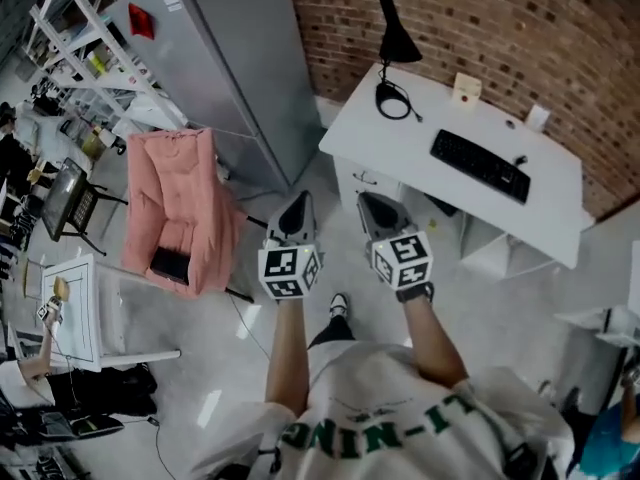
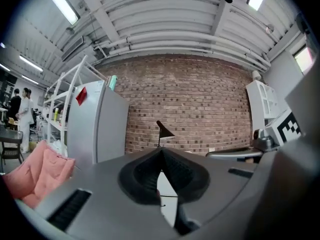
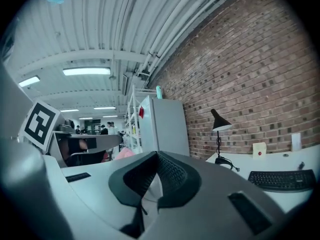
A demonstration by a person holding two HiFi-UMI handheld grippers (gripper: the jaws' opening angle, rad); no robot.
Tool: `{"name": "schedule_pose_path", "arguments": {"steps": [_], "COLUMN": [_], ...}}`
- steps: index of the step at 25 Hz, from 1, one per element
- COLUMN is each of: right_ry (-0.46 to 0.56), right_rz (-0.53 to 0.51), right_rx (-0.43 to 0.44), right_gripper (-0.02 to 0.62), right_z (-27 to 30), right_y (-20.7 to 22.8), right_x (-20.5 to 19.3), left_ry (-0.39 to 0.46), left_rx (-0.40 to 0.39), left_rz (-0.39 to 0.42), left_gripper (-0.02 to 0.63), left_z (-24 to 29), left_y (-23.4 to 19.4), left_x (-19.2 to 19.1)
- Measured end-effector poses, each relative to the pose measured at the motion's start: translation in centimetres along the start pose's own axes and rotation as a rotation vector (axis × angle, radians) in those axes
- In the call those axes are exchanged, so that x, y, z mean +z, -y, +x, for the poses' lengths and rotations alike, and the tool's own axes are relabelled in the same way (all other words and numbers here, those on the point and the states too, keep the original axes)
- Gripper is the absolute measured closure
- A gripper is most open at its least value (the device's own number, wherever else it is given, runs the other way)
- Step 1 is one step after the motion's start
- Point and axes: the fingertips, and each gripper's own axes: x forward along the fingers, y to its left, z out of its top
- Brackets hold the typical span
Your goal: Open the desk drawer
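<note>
Shoe (image 1: pixel 339 305) in head view alone

Smooth matt desk (image 1: pixel 400 155), rough brick wall (image 1: pixel 500 18).

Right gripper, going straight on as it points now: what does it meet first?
Probably the drawer unit under the desk's end: the right gripper points at it, with nothing seen between. Depth is unclear.

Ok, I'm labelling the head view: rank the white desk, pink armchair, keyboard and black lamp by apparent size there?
1. white desk
2. pink armchair
3. keyboard
4. black lamp, which looks only a little smaller than the keyboard
</note>
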Motion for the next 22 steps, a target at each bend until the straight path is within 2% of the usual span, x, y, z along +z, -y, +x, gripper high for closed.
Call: {"name": "schedule_pose_path", "arguments": {"steps": [5, 11, 18, 22], "right_ry": [-0.025, -0.105, -0.213, -0.257], "right_rz": [0.009, 0.079, 0.118, 0.126], "right_rx": [-0.139, -0.304, -0.402, -0.423], "right_gripper": [0.592, 0.592, 0.591, 0.591], "right_z": [3.8, 6.4, 8.0, 9.2], "right_y": [4.0, 8.3, 12.4, 14.8], "right_x": [-1.2, -5.8, -12.0, -15.6], "left_ry": [-0.052, -0.158, -0.287, -0.357], "left_rx": [-0.165, -0.329, -0.407, -0.407], "left_rz": [0.013, -0.010, -0.071, -0.115], "left_gripper": [0.614, 0.612, 0.611, 0.611], "left_z": [7.7, 14.7, 19.7, 22.8], "left_y": [-0.8, -0.5, -0.3, -0.2], "left_x": [-2.3, -6.9, -14.9, -20.5]}}
